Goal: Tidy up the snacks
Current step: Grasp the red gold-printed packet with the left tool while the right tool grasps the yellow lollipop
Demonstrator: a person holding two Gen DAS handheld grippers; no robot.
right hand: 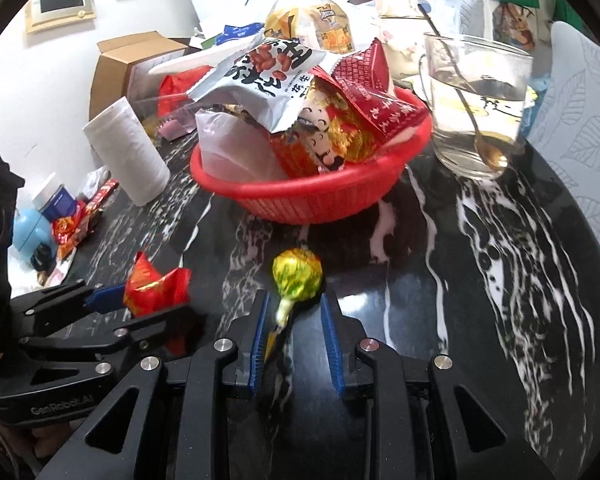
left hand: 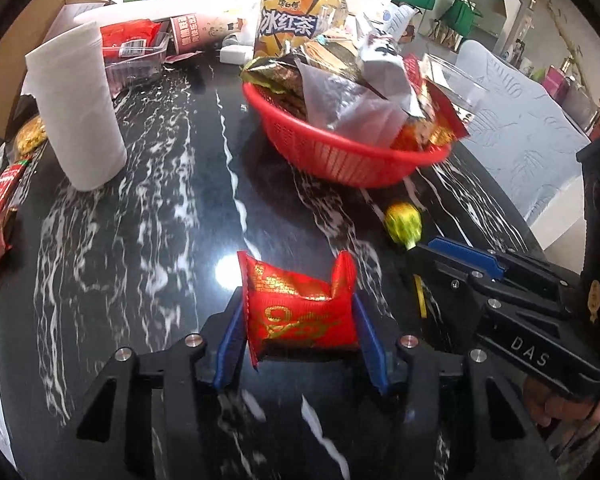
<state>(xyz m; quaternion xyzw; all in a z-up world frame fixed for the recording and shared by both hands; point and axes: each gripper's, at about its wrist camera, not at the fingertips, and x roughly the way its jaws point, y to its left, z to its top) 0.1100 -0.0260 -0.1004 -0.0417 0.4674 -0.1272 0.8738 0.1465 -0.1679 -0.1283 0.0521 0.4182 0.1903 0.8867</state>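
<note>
Left gripper (left hand: 300, 312): closed on the red packet (left hand: 300, 308); both blue pads press its sides, and it sits low over the table (left hand: 140, 260).
Red packet: between the left fingers, ahead of the wrist camera; in the right view it shows at the left gripper's tips (right hand: 156, 286), to the left of the right gripper.
Right gripper (right hand: 296, 320): fingers apart, straddling the candy's twisted tail; whether the pads touch it I cannot tell.
Candy (right hand: 298, 274): gold-green foil ball just beyond the right fingertips, on the table; from the left gripper it lies ahead and to the right (left hand: 404, 224).
Basket (right hand: 300, 196): red, heaped with snack packs, straight ahead of both grippers, beyond the candy.
Paper roll (left hand: 76, 112): upright, ahead-left of the left gripper.
Glass (right hand: 476, 108): with a spoon, ahead-right of the right gripper, beside the basket.
Bottle (left hand: 296, 12): behind the basket.
</note>
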